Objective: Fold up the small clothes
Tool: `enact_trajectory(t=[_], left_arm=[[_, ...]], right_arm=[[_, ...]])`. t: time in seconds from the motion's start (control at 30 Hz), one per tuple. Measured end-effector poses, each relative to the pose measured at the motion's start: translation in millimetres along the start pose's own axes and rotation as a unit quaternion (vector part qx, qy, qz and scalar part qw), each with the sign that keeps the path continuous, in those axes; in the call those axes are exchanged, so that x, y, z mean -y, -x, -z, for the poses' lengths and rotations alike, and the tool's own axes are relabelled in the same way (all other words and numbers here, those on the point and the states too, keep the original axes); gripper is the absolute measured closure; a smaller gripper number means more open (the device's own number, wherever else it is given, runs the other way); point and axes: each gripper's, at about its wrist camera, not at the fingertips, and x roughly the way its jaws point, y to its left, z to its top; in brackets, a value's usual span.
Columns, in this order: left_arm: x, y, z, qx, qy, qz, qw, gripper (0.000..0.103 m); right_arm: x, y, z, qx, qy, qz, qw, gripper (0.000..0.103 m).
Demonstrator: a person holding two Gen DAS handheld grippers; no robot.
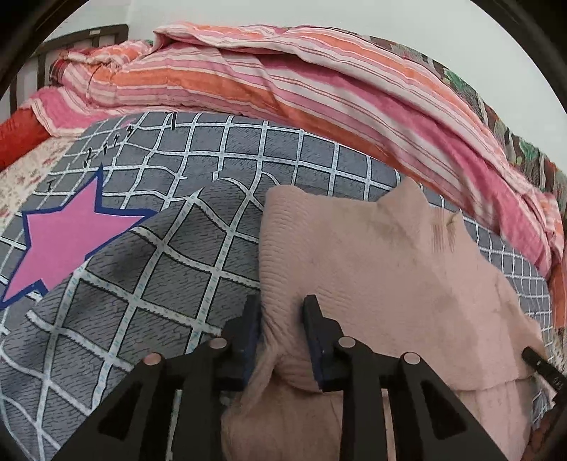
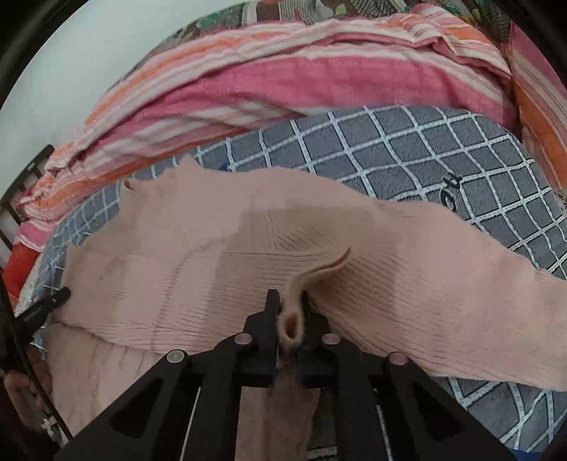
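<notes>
Gripping one pink garment (image 1: 389, 255): left claw (image 1: 281, 308) and right claw (image 2: 287, 301) both clamped, seemingly.

A pale wall (image 1: 407, 17) is filling the upper frame. A dark wooden headboard (image 1: 88, 37) is showing at upper left.

Only stray black letters show on the grey checked bedcover (image 2: 407, 149), too warped to read.
</notes>
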Motion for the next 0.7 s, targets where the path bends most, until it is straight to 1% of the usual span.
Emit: enact_trajectory(t=[0.07,0.13,0.2,0.23,0.3,0.33,0.37,0.47,0.57,0.63,0.7], left_arm=[[3.9,5.6,2.4,-0.002,-0.014,-0.005,0.9999,0.073],[8.0,11.6,4.9,-0.003,-0.027,-0.011,0.9996,0.071],[13.0,19.0,5.9,0.002,-0.032,-0.024,0.9992,0.069],[15.0,20.0,5.6,0.002,-0.031,-0.026,0.9992,0.068],[21.1,20.7,6.6,-0.015,-0.03,-0.017,0.9993,0.058],[24.4,20.3,7.2,-0.018,-0.033,-0.015,0.9992,0.049],[28.0,21.4,9.1,-0.016,-0.035,-0.014,0.9992,0.047],[35.8,27.5,14.0,-0.004,-0.035,-0.022,0.9991,0.047],[40.6,30.5,14.9,-0.008,-0.035,-0.017,0.9992,0.047],[39.7,33.9,14.7,0.001,-0.033,-0.025,0.9991,0.047],[36.9,34.4,13.0,0.003,-0.026,-0.028,0.9993,0.047]], right_arm=[[1.6,10.6,1.5,0.014,0.006,0.014,1.0,0.067],[3.9,26.7,1.6,0.035,0.016,0.032,0.999,0.056],[12.8,52.1,1.4,0.067,0.013,0.051,0.996,0.052],[19.5,63.9,2.0,0.082,0.007,0.055,0.995,0.052],[35.6,86.5,6.7,0.102,-0.005,0.058,0.993,0.049],[45.3,97.3,12.8,0.106,-0.011,0.061,0.992,0.046],[52.0,102.7,15.3,0.107,-0.015,0.066,0.992,0.045],[86.7,126.3,36.6,0.105,-0.019,0.112,0.988,0.045],[127.6,143.3,57.7,0.087,-0.027,0.154,0.984,0.045],[159.9,154.5,73.7,0.079,-0.052,0.171,0.981,0.045],[187.9,160.9,87.5,0.07,-0.082,0.176,0.978,0.045]])
